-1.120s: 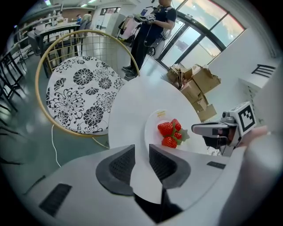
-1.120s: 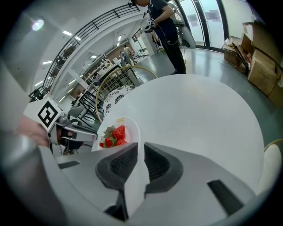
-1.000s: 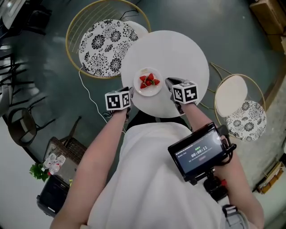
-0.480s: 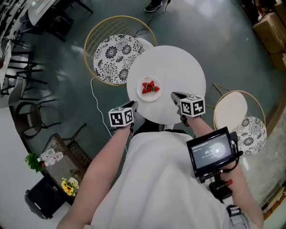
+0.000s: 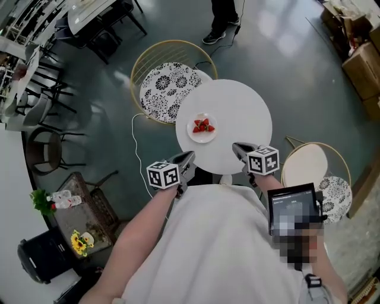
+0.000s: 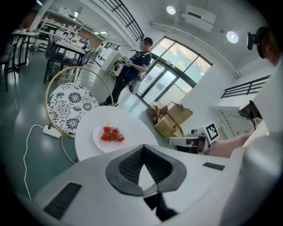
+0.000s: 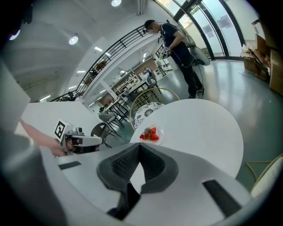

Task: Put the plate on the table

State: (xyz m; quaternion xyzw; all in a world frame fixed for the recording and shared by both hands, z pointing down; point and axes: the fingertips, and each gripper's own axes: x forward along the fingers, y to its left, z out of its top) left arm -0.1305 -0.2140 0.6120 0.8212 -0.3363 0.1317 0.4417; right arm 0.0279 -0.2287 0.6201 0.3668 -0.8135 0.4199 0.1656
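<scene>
A small white plate with strawberries rests on the round white table, left of its middle. Both grippers hang back at the table's near edge, apart from the plate. My left gripper is shut with nothing in it, just off the near-left rim. Over the near-right rim, my right gripper is also shut and empty. The left gripper view shows the plate ahead beyond the closed jaws of the left gripper, with the right gripper off to the side. The right gripper view shows the plate and the left gripper.
A gold wire chair with a floral cushion stands behind the table on the left. A second chair is at the right. A person stands farther back. A white cable lies on the floor; cardboard boxes sit at far right.
Both grippers have drawn back from the plate's sides to the table's near edge. The plate stays on the table. The head view has pulled back and shows more floor.
</scene>
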